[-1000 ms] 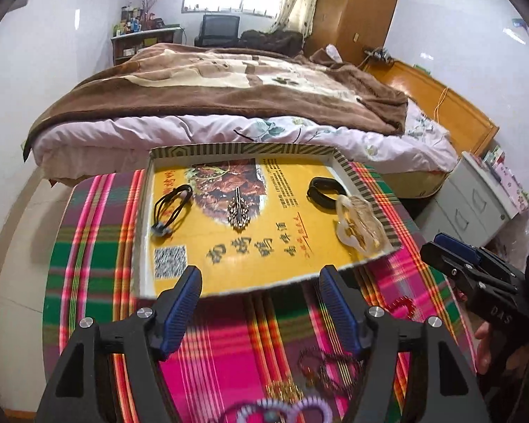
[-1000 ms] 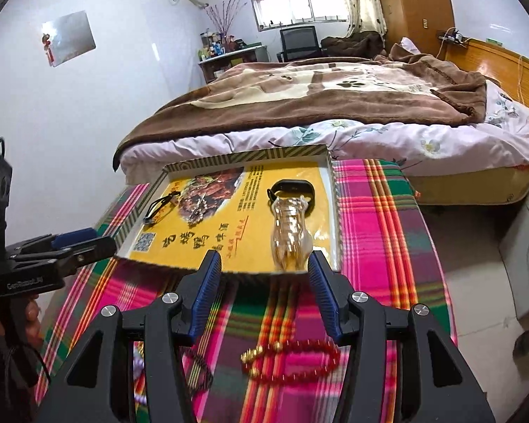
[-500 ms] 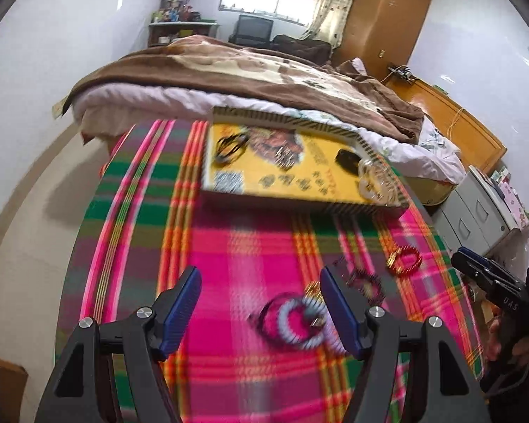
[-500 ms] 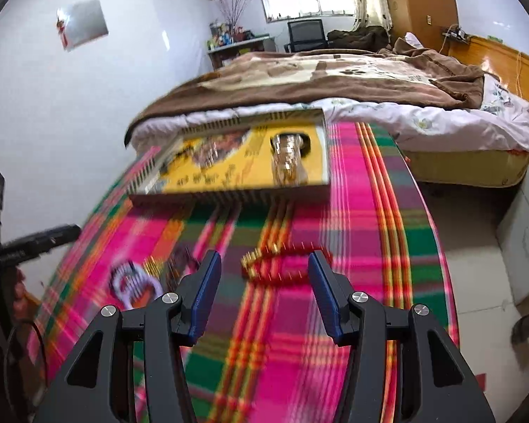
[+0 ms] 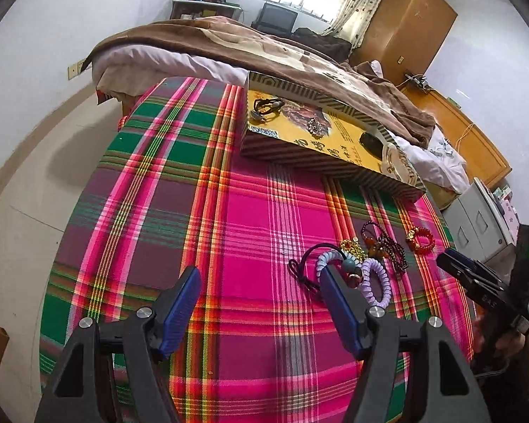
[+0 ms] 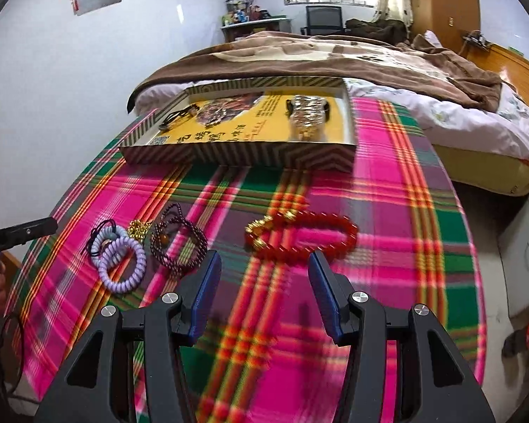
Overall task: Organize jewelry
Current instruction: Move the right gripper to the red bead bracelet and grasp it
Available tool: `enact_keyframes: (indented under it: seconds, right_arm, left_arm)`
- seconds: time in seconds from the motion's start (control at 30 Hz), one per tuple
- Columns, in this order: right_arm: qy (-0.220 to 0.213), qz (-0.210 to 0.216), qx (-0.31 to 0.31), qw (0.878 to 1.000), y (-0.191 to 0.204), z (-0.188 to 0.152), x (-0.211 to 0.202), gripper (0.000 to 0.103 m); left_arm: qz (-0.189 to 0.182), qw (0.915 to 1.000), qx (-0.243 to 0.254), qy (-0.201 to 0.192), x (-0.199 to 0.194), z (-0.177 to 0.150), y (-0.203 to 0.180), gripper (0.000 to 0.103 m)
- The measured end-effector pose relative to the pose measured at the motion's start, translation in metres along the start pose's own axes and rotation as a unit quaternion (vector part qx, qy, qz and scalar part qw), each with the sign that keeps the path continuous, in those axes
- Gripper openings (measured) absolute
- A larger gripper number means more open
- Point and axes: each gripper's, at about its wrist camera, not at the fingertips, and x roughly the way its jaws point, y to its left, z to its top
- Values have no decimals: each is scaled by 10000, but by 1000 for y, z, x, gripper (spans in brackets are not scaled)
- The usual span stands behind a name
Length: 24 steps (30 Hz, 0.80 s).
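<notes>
A shallow yellow box [image 5: 329, 162] [image 6: 239, 151] at the far side of the plaid table holds a black hair tie [image 5: 266, 105], a metal clip, a black band and a clear bangle [image 6: 306, 114]. Loose on the cloth lie a red bead bracelet [image 6: 299, 234] [image 5: 420, 240], a dark bead string [image 6: 178, 243], a gold piece [image 6: 137, 229] and lilac coil ties [image 6: 121, 257] [image 5: 375, 278]. My left gripper [image 5: 259, 283] is open and empty, its right finger beside the coil ties. My right gripper [image 6: 264, 275] is open and empty, just short of the red bracelet.
The plaid cloth [image 5: 229, 218] covers the table. A bed with a brown blanket [image 6: 317, 56] stands behind the box. A grey drawer unit [image 5: 483, 222] is at the right. The other gripper shows at each view's edge [image 5: 476, 278] [image 6: 14, 234].
Both grippers have pulled back from the box toward the near side of the table and dropped lower. The loose jewelry now lies right in front of them. Both jaws stay open.
</notes>
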Motion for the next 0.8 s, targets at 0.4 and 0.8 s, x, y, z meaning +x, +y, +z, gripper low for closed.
enact_keyframes:
  seconds: [0.4,0.8]
  right_arm:
    - [438,-247,57,9987,9,22,45,52]
    - [294,-981,130,9947,14,23,50,22]
  left_arm:
    - [2,10000,-32,88,12,2,3,69]
    - [1,9999,-80,152,19,2,7,69]
